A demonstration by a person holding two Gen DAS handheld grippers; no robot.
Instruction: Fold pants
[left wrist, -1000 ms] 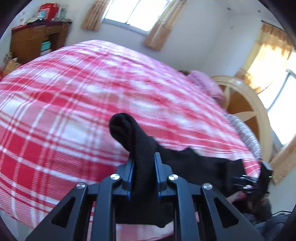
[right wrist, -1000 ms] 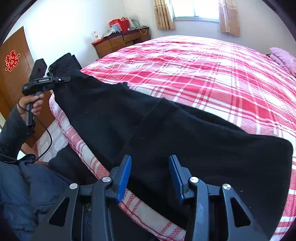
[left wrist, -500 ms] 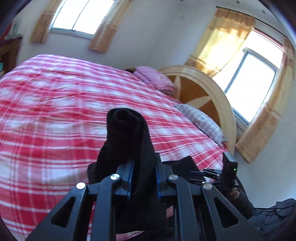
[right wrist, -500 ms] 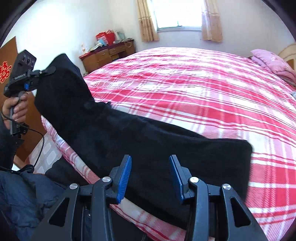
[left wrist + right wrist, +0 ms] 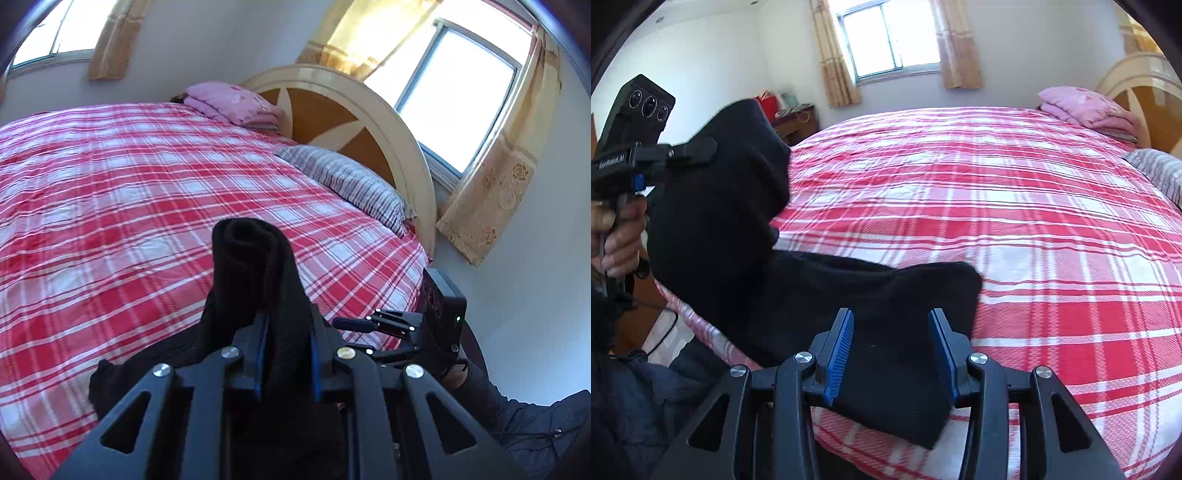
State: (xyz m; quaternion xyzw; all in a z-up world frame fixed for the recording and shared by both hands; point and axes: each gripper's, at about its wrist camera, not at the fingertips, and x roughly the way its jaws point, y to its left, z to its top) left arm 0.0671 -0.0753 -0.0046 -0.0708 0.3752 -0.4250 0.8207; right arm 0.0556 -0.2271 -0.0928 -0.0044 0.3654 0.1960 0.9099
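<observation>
Black pants lie along the near edge of the bed, with one end lifted. My left gripper is shut on that lifted end of the pants, which bunches up above the jaws. In the right wrist view the left gripper holds the cloth up at the left. My right gripper is open, its blue pads either side of the other pants end, just above the cloth. The right gripper also shows in the left wrist view, at the right.
The bed has a red and white plaid cover. A pink folded blanket and a grey striped pillow lie by the round headboard. A wooden dresser stands at the far wall. The person's dark clothing is at lower left.
My left gripper has carried the lifted pants end up and toward the right gripper, doubling the cloth over. The right gripper has stayed open over the other end.
</observation>
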